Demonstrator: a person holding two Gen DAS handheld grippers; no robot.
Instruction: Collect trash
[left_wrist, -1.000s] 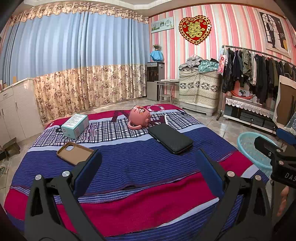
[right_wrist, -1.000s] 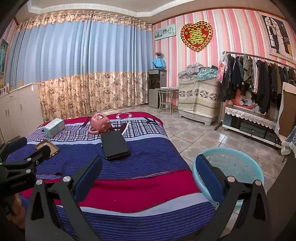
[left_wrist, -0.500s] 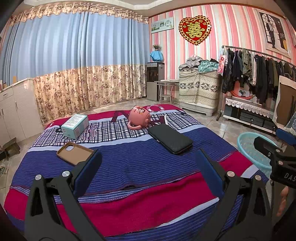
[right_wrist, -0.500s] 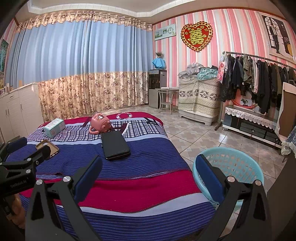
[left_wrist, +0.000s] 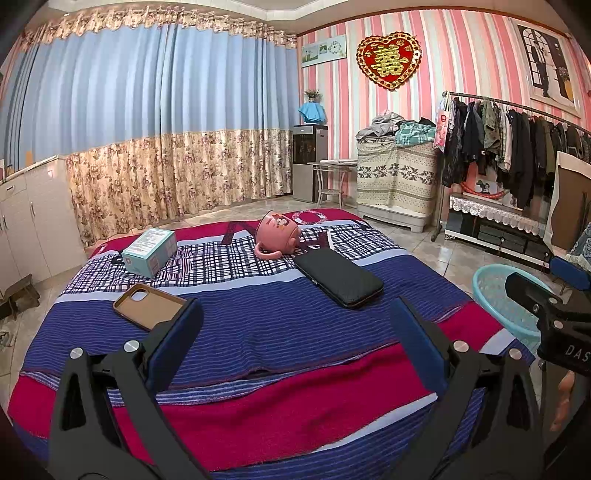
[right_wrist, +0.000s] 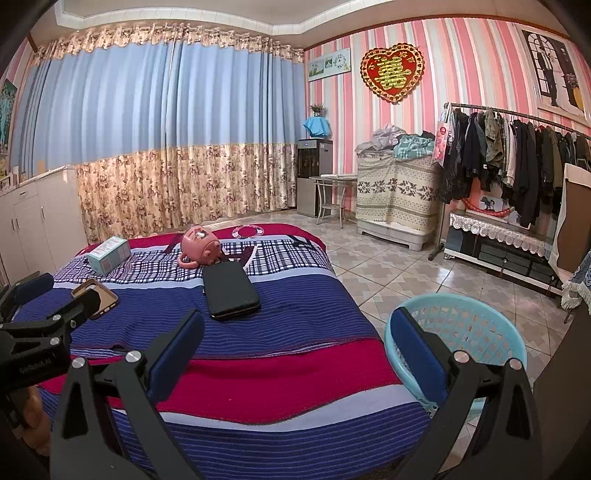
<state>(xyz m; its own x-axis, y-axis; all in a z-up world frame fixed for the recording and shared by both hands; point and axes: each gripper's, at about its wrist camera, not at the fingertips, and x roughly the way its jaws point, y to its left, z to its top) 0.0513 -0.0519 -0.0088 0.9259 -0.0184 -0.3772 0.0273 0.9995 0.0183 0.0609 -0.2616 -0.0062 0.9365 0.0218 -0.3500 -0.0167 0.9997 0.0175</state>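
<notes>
On the striped bed (left_wrist: 258, 332) lie a teal box (left_wrist: 149, 252), a pink cup on its side (left_wrist: 277, 235), a black case (left_wrist: 338, 277) and a brown phone case (left_wrist: 147, 305). The same things show in the right wrist view: box (right_wrist: 109, 255), cup (right_wrist: 199, 246), black case (right_wrist: 229, 290), phone case (right_wrist: 96, 293). A light blue basket (right_wrist: 476, 332) stands on the floor right of the bed, also in the left wrist view (left_wrist: 495, 295). My left gripper (left_wrist: 295, 350) is open and empty above the bed's near end. My right gripper (right_wrist: 295, 354) is open and empty near the basket.
A clothes rack (right_wrist: 517, 155) and low shelf (right_wrist: 498, 240) line the right wall. A covered cabinet (right_wrist: 395, 195), small table (right_wrist: 332, 199) and water dispenser (right_wrist: 314, 173) stand at the back. White cupboards (right_wrist: 37, 221) stand left. Tiled floor (right_wrist: 388, 273) lies beside the bed.
</notes>
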